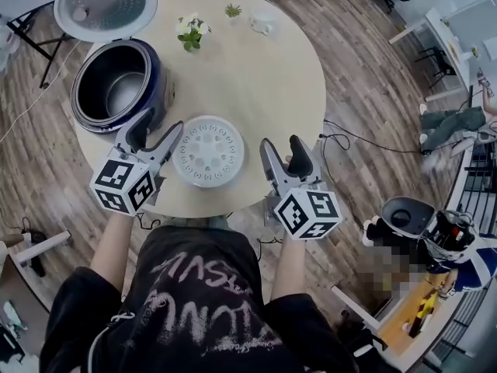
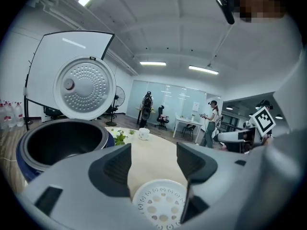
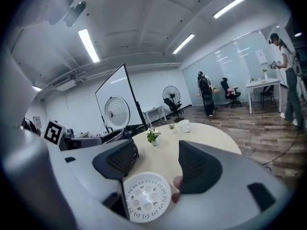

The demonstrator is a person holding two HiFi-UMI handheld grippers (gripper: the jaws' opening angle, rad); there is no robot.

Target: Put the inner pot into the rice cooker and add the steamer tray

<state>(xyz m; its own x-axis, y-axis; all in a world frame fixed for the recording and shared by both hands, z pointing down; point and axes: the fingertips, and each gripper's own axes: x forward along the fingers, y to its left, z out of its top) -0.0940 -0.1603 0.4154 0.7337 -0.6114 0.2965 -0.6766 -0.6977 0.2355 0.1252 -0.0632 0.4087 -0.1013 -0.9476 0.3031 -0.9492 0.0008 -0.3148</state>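
1. Both forearms reached forward over the near edge of the round table (image 1: 264, 84), and each gripper pointed slightly downward.
2. The left gripper (image 1: 155, 134) had its jaws spread, with nothing pinched between them.
3. The right gripper (image 1: 282, 155) likewise had its jaws spread and gripped nothing.
4. The steamer tray (image 1: 207, 151) lay flat on the table between the two grippers, touching neither.
5. The rice cooker (image 1: 159, 76) stood at the table's far left with its lid (image 1: 105, 5) raised.
6. The marker cubes hid both hands in the head view.
7. The cooker's interior was dark (whether the inner pot sat within could not be told).
8. Each gripper's body cut off the tray's near edge in that gripper's own view.
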